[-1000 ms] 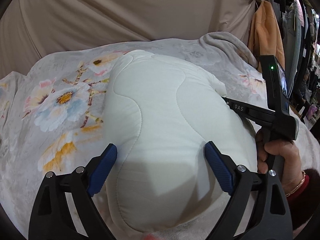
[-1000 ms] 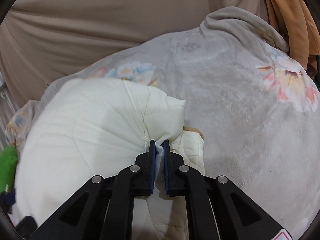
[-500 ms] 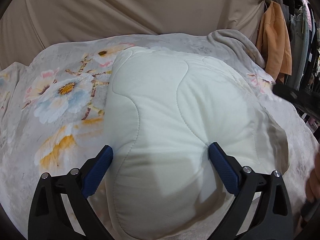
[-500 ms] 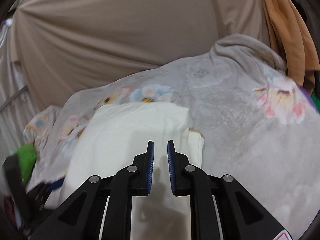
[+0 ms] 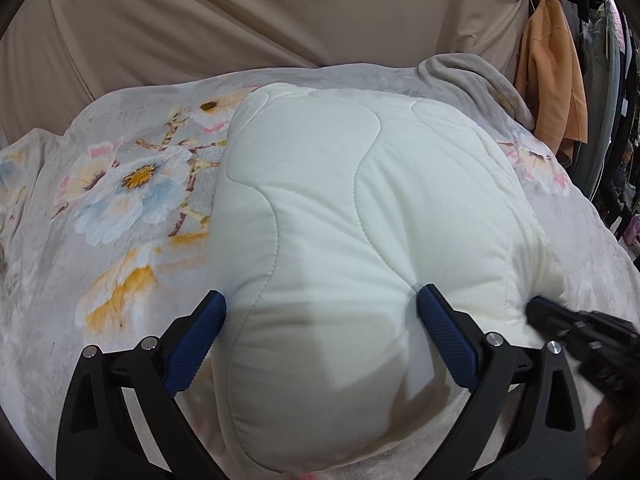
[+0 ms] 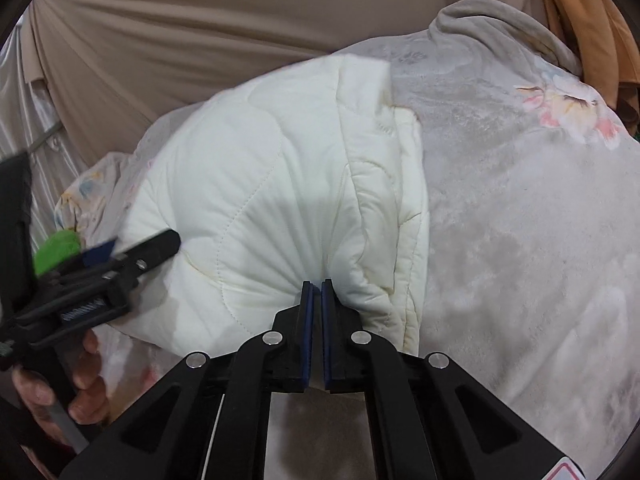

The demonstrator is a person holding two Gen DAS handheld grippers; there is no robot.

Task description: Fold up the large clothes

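quilted jacket [image 5: 360, 220]: matt padded cloth | floral blanket [image 5: 120, 240]: plush fleece | backdrop curtain [image 5: 280, 12]: smooth cloth

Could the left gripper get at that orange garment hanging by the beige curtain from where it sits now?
Probably not as things stand. The left gripper straddles the puffy white quilted garment, jaws wide, while the orange garment hangs past the far edge of the floral blanket, well beyond its fingertips.

Looking like a clothing stall or storeroom rather than a home: lying across a raised surface, a grey floral blanket [image 5: 132, 208]; hanging behind it as a backdrop, a beige draped cloth [image 5: 280, 12]; dangling at right, an orange garment [image 5: 554, 72] beside a crowded row of dark hanging clothes [image 5: 618, 92].
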